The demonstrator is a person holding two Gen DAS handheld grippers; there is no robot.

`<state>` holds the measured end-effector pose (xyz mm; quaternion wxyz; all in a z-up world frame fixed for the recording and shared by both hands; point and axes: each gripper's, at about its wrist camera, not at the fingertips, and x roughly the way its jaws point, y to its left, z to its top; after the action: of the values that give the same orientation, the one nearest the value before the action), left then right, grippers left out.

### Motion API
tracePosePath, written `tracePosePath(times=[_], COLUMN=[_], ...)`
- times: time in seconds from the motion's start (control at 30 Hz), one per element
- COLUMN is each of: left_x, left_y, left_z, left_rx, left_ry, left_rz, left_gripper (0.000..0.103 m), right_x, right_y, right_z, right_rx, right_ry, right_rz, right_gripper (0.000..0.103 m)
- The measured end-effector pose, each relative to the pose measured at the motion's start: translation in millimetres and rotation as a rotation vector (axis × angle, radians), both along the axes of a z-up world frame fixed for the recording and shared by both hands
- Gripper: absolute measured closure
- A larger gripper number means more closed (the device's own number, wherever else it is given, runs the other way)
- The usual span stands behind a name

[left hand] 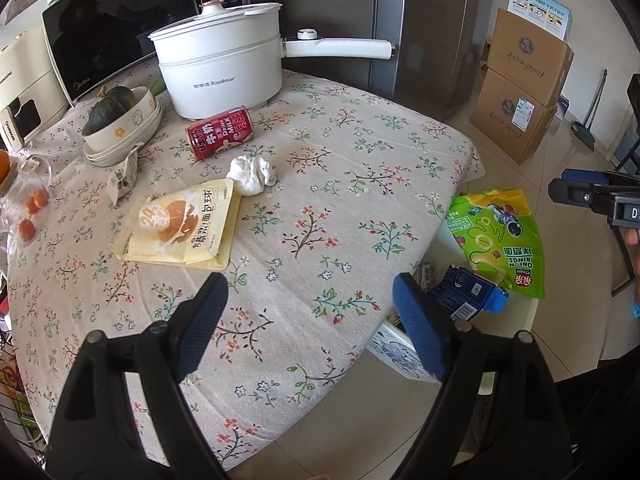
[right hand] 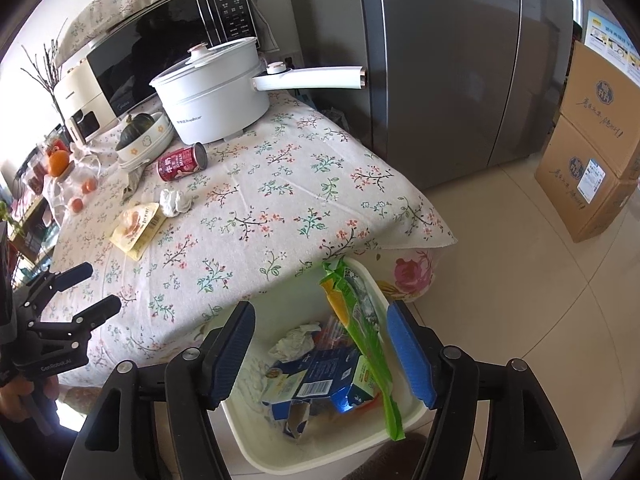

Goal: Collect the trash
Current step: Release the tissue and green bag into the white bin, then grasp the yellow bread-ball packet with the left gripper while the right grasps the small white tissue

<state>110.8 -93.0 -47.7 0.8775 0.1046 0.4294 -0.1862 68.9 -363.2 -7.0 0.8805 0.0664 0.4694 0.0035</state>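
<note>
A red milk can (left hand: pixel 220 132) lies on its side on the floral table (left hand: pixel 320 208). In front of it are a crumpled white tissue (left hand: pixel 252 176) and a yellow bread packet (left hand: pixel 180 226). My left gripper (left hand: pixel 308 284) hangs open over the table's near part, nothing between its fingers. My right gripper (right hand: pixel 320 312) is open above the white bin (right hand: pixel 416 408) beside the table. In the bin a green onion-rings bag (right hand: pixel 360 320) leans upright, free of the pads, with a blue carton (right hand: pixel 320 376) and crumpled paper (right hand: pixel 294 342).
A white electric pot (left hand: pixel 216 64) with a long handle stands at the back, stacked bowls holding a squash (left hand: pixel 120 120) to its left, and a microwave (left hand: pixel 100 32) behind. Oranges (left hand: pixel 32 204) sit in a bag at the left edge. Cardboard boxes (left hand: pixel 520 88) stand on the floor.
</note>
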Motion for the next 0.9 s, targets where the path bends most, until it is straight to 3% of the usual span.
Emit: tracePosePath(times=[0.17, 0.5, 0.73, 0.9], left_x=[14, 61, 82, 97], left_y=[25, 75, 58, 42], left_z=[5, -15, -35, -50], left_rx=[-0.006, -0.013, 0.052, 0.079], left_ry=[-0.016, 0.032, 0.009, 0.016], left_rz=[0.074, 0.228, 0.176, 0.108], left_gripper=[0.007, 0.006, 0.007, 0.02], right_x=[11, 44, 66, 78], right_y=[12, 43, 62, 71], right_z=[2, -6, -14, -21], right_rx=[0.002, -0.006, 0.001, 0.01], right_ry=[-0.001, 0.03, 0.051, 0.071], right_rz=[0.007, 0.019, 0.031, 0.031], right_gripper=[0.028, 0.023, 0.023, 0.023])
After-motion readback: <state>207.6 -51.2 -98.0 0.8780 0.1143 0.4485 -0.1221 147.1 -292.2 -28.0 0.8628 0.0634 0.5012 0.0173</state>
